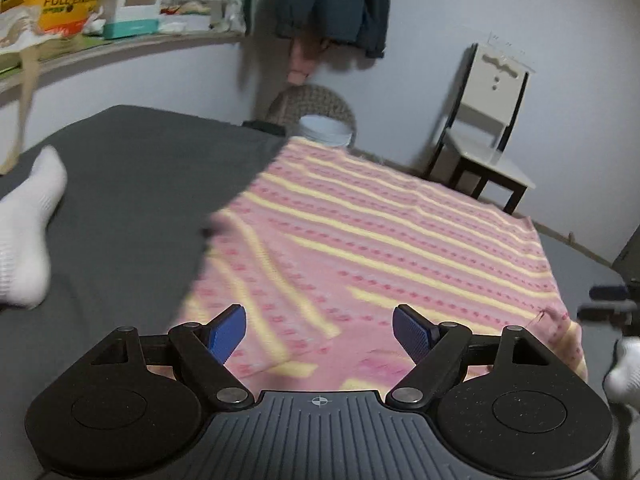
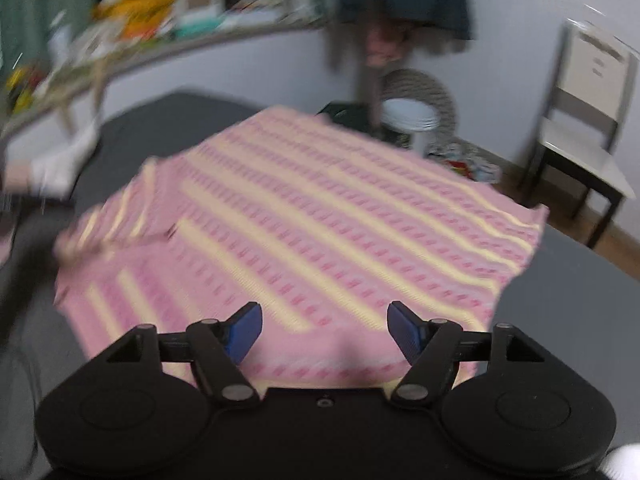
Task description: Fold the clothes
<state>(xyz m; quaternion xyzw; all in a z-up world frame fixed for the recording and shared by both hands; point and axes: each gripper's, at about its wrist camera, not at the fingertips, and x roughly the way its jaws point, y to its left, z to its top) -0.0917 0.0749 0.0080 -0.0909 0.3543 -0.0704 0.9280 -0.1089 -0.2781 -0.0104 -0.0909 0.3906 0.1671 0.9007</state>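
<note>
Left tool (image 1: 319, 330), right tool (image 2: 325, 328): both released, hovering over near hem. Pink striped knit (image 1: 400, 240) on bed (image 1: 132, 200): soft, light, stretchy probably. Best grip: near corners.

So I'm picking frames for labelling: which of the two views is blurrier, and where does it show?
Right wrist view: strong motion blur, shelf clutter smeared, pink striped garment soft. Left wrist view: sharper, chair crisp, box lettering readable, though the garment's left edge blurs. Both show fisheye bending on the shelf.
</note>
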